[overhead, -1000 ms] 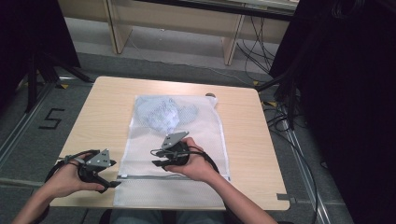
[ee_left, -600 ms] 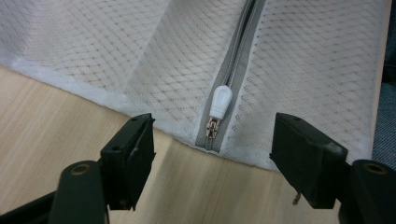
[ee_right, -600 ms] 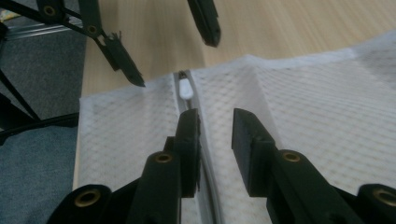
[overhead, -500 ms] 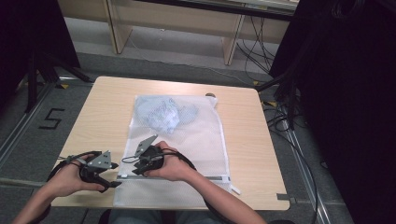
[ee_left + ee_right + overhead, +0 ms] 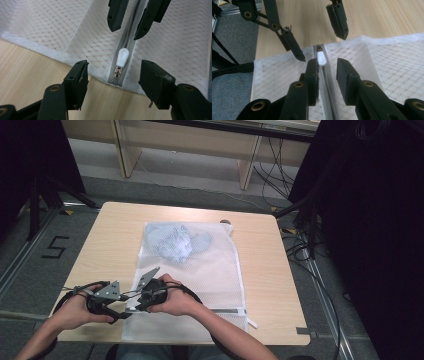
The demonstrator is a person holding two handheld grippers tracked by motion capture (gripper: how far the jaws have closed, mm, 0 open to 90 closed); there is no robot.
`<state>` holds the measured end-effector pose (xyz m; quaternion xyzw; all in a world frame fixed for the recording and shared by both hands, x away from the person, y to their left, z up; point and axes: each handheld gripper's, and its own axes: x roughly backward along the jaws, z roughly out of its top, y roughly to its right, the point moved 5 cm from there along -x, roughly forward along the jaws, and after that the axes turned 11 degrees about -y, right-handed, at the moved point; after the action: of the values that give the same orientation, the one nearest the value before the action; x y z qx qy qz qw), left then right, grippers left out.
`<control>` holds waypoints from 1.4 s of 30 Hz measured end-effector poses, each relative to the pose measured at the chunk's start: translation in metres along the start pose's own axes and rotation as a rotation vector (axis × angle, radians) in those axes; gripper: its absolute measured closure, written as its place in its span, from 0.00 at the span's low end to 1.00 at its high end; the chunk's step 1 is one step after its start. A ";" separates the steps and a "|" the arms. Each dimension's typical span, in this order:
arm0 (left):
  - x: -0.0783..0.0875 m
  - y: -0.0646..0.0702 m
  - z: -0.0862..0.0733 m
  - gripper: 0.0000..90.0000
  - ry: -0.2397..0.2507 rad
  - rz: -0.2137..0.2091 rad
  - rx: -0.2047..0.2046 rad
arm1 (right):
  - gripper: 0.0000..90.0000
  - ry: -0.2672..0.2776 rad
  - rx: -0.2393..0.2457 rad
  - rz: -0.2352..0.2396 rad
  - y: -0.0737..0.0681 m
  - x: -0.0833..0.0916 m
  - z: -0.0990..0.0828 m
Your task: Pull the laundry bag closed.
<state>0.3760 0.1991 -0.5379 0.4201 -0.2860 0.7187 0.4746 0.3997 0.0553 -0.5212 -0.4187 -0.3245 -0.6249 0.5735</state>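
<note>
The white mesh laundry bag (image 5: 200,270) lies flat across the middle of the wooden table (image 5: 110,240), a crumpled pale-blue garment (image 5: 177,242) showing through it in the upper centre of the high view, and its grey zipper (image 5: 325,82) runs along the near edge at the lower left. Both tools meet there: the left gripper (image 5: 113,82) has been easing its jaws inward yet stands spread either side of the white zipper pull (image 5: 122,57), touching nothing, while the right gripper (image 5: 327,75), its jaws having just widened a little, straddles the zipper track just behind the pull, also gripping nothing. The likeliest slip, I judge, is a jaw closing on loose mesh instead of the small pull, so the bag bunches or drags over the table rather than unzipping; the two sets of jaws are also near enough to knock together, and the pull is slick enough to pop free. Counted: one bag, one garment, one zipper, one pull, two grippers.
</note>
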 end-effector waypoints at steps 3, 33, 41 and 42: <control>0.001 -0.002 0.000 0.43 -0.027 -0.007 -0.037 | 0.80 -0.001 -0.003 0.016 -0.001 -0.002 -0.001; -0.010 0.004 -0.003 0.40 0.005 -0.032 0.010 | 0.80 0.011 -0.043 0.020 0.003 -0.003 -0.003; -0.010 0.006 -0.003 0.41 0.017 -0.046 0.024 | 0.80 -0.012 -0.031 0.035 -0.002 -0.014 0.002; -0.008 0.005 -0.005 0.42 0.004 -0.037 0.012 | 0.80 -0.020 -0.033 0.041 -0.002 -0.016 0.002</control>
<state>0.3712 0.1976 -0.5471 0.4267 -0.2731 0.7122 0.4859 0.3979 0.0647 -0.5339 -0.4409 -0.3110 -0.6141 0.5760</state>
